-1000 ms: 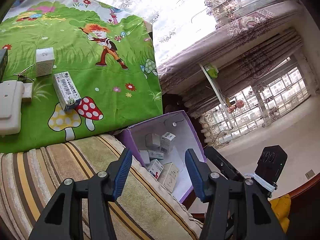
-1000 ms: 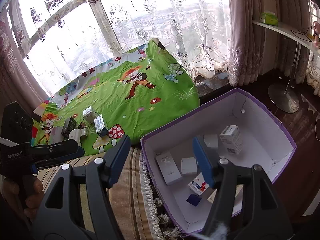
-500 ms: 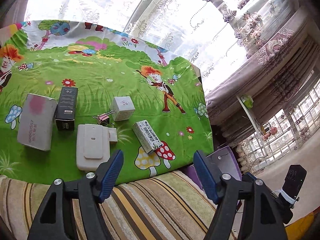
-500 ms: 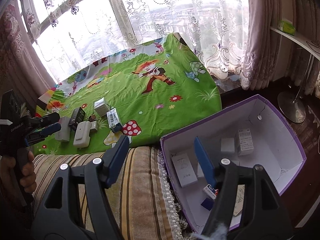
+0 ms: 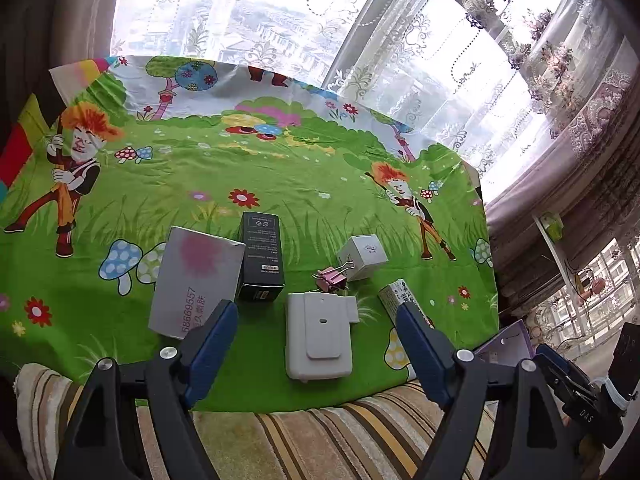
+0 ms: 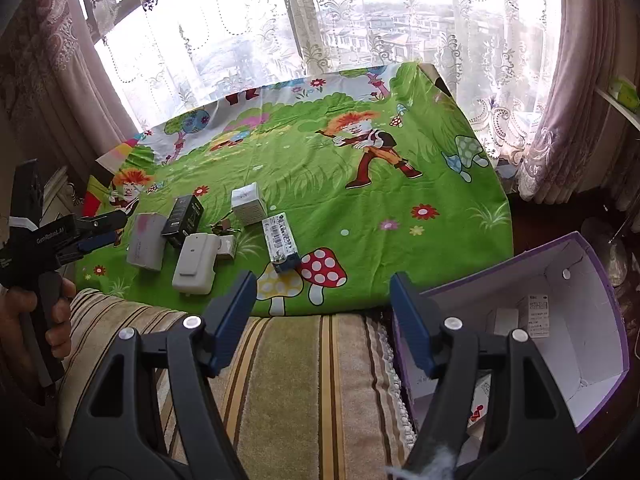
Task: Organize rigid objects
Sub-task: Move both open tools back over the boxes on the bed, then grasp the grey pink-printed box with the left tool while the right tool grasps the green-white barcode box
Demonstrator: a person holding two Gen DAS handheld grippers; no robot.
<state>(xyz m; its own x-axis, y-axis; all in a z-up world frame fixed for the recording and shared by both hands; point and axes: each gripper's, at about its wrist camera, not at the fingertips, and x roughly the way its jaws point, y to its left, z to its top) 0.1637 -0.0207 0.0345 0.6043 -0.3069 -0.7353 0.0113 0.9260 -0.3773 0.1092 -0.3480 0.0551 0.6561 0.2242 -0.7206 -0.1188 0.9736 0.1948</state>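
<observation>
Green cartoon cloth (image 5: 320,168) | left hand-held gripper (image 5: 316,344) opening, empty | right hand-held gripper (image 6: 324,320) released | white case (image 5: 320,340) nearest

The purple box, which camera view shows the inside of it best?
The right wrist view. There the purple box sits at lower right with its open top toward the camera, so its white interior and a few small cartons inside show. The left wrist view catches only a corner of it, low on the right, behind that gripper's finger.
</observation>
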